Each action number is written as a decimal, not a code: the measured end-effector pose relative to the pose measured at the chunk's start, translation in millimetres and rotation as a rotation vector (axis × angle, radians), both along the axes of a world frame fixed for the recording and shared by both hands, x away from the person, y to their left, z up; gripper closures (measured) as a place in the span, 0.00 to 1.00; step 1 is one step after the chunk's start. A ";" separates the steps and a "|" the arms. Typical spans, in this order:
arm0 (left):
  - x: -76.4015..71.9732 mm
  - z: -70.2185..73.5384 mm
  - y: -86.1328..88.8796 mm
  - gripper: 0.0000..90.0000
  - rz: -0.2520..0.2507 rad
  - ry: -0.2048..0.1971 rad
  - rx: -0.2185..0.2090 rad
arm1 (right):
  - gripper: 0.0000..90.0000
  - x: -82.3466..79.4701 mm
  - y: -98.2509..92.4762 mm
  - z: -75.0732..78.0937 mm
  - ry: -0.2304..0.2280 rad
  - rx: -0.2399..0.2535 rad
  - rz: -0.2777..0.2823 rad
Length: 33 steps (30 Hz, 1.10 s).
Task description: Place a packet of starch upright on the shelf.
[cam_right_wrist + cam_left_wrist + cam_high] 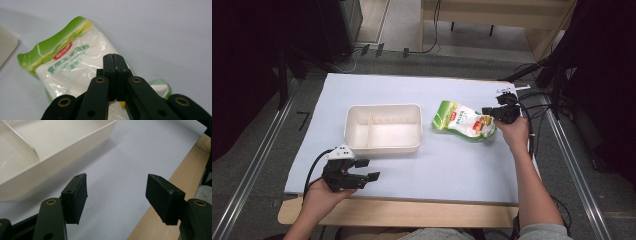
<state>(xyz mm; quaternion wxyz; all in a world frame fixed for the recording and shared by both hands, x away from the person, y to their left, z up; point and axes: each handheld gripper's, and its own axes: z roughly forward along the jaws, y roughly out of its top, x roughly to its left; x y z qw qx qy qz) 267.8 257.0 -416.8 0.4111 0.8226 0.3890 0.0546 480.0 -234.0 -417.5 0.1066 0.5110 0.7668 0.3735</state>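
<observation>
A pale sheet (452, 165) covers the table, a white bin (383, 129) at its middle. Right of the bin lies a green-and-white bag (463, 121); the right gripper (488, 111) pinches its near edge, jaws pressed together. The left gripper (371, 169) hovers near the bin's front, jaws wide and empty.

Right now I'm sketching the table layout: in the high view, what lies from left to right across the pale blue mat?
Left tool, black, jaws open, then the white plastic two-compartment bin, then the green-and-white plastic food pouch, then the right tool, black, jaws shut at the pouch's right end.
</observation>
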 end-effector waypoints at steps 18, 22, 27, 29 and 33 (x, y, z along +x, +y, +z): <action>-3.6 -2.8 -2.4 0.38 0.011 -0.001 0.026 | 1.00 39.8 -12.6 -49.4 0.111 -0.116 -0.057; -4.4 -1.5 -1.0 0.38 0.014 -0.008 0.022 | 1.00 35.5 -10.3 -47.7 0.125 -0.133 -0.049; -3.7 -0.4 -0.2 0.38 0.017 -0.010 0.010 | 1.00 26.6 -19.2 -49.2 0.152 -0.061 -0.048; -3.0 0.6 -0.4 0.38 0.012 -0.009 0.002 | 1.00 17.9 -22.0 -49.6 0.154 -0.046 -0.045; -1.3 1.5 -1.4 0.38 0.001 -0.017 -0.004 | 1.00 4.8 -19.5 -47.3 0.157 -0.074 -0.032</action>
